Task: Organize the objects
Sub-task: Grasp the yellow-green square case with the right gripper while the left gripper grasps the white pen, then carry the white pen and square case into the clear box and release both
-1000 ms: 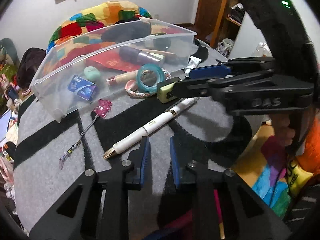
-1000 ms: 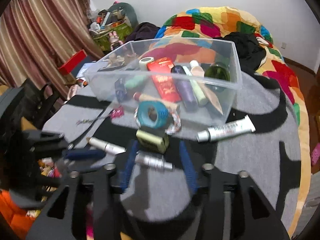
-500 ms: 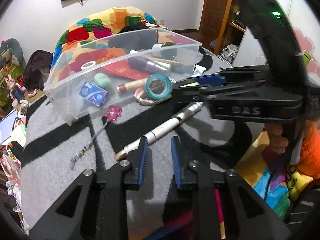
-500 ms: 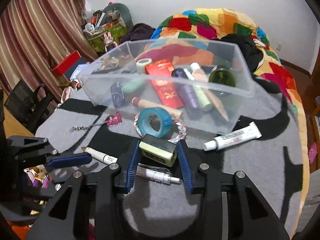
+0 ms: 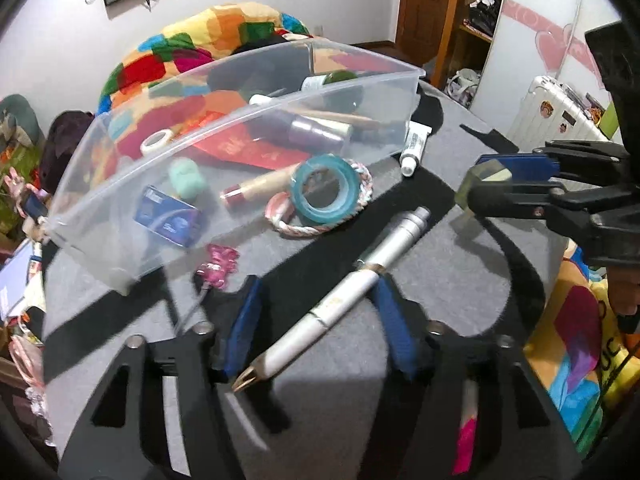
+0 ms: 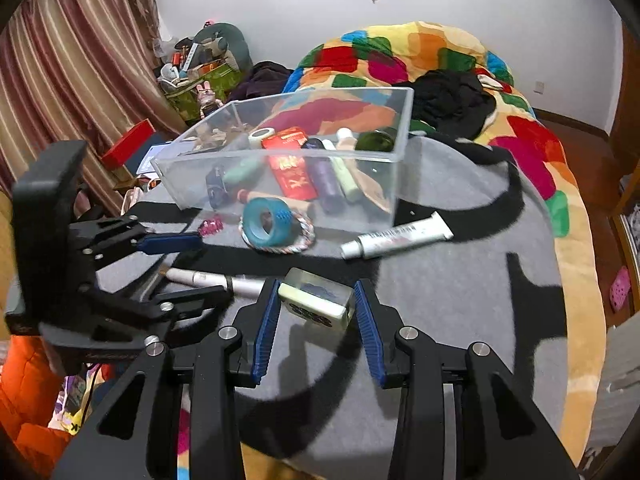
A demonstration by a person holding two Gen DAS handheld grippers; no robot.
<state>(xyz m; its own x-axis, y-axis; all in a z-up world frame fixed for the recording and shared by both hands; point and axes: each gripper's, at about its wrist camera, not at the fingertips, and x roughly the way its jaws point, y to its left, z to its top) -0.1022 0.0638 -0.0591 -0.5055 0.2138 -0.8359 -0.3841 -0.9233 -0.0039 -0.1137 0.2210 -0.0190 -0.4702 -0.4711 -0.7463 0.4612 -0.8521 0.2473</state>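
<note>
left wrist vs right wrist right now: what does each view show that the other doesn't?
Left wrist only: the wooden door and a white suitcase.
Right wrist only: the striped curtain and the mahjong tile face, clamped in the right gripper.
Both: the clear bin, teal tape roll, white tube, and the pen between the left gripper fingers, whose jaws just opened.

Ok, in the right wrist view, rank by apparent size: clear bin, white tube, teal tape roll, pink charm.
1. clear bin
2. white tube
3. teal tape roll, looks near the tube's size, so that pair is unsure
4. pink charm
</note>
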